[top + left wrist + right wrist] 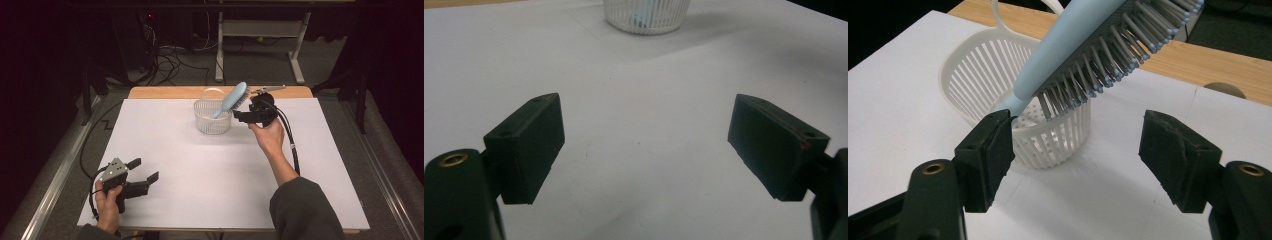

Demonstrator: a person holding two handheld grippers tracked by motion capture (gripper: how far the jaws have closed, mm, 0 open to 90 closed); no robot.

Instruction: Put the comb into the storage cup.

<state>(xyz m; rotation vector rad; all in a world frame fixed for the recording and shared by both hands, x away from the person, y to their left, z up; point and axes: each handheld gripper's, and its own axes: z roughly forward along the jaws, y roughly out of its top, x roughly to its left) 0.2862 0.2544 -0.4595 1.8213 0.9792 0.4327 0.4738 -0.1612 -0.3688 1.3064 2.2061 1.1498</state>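
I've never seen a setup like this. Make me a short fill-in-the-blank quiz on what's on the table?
1. The light blue hairbrush stands handle-down in a white slotted ____.
2. The basket sits on a ____ sheet covering the table.
3. The right gripper has its jaws ____, beside the brush.
4. The brush's bristles face the ____ gripper.

Missing words: basket; white; open; right

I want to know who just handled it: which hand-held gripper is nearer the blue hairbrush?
Right. The right hand-held gripper sits open just beside the hairbrush, which leans in the white basket. The left hand-held gripper rests open at the table's near left corner, far away.
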